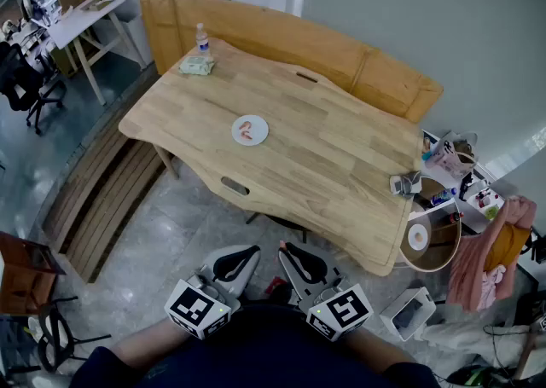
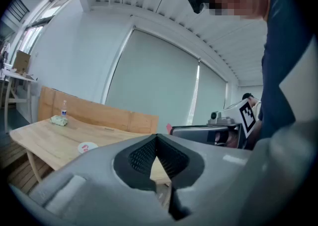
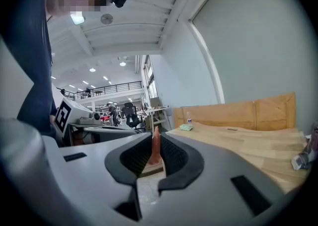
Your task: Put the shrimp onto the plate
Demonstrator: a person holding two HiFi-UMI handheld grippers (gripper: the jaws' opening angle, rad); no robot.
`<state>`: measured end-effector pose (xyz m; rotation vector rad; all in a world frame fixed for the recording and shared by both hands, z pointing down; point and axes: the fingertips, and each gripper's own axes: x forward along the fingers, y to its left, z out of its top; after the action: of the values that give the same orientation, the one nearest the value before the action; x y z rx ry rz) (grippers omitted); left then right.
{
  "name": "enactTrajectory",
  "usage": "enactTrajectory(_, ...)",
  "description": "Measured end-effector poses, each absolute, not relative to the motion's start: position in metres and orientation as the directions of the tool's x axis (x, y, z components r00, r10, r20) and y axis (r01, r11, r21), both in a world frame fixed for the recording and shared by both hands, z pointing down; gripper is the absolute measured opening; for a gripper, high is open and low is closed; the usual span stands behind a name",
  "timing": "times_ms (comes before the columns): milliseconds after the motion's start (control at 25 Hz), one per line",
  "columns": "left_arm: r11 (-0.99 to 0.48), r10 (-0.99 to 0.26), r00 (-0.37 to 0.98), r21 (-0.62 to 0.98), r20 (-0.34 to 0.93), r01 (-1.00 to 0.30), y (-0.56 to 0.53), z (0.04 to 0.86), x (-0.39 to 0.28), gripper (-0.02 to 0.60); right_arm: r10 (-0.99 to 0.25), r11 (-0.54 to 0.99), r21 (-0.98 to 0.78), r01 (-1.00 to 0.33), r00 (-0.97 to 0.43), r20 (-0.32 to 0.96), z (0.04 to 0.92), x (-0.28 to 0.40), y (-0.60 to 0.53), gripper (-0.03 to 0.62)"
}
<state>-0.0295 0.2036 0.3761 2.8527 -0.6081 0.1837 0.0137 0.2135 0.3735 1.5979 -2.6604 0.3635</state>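
A white plate [image 1: 250, 130] lies mid-table on the wooden table [image 1: 341, 156], with a pink shrimp [image 1: 246, 128] on it. Both grippers hang low by the person's body, well short of the table's near edge. My right gripper [image 3: 155, 143] is shut on a second pink shrimp [image 3: 155, 146], which stands upright between its black pads. In the head view that shrimp is hidden inside the right gripper [image 1: 297, 260]. My left gripper [image 2: 157, 139] has its jaws together at the tips and holds nothing; it also shows in the head view [image 1: 241, 258]. The plate [image 2: 88, 146] is far off to its left.
A small bottle [image 1: 201, 37] and a green packet [image 1: 196, 65] sit at the table's far corner, a grey device [image 1: 406, 182] at its right edge. A wooden bench [image 1: 281, 37] runs behind. A round stool [image 1: 426, 237] and pink cloth [image 1: 486, 250] stand at the right.
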Motion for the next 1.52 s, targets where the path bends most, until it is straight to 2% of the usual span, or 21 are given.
enactTrajectory(600, -0.889, -0.390, 0.904, 0.183, 0.176, -0.419, 0.205, 0.375, -0.028, 0.005, -0.854, 0.471, -0.218, -0.855, -0.504, 0.131, 0.376, 0.011, 0.214, 0.060)
enactTrajectory(1520, -0.846, -0.482, 0.856, 0.156, 0.188, -0.510, 0.192, 0.387, 0.016, 0.005, -0.802, 0.544, -0.251, -0.801, -0.584, 0.125, 0.396, 0.058, 0.197, 0.060)
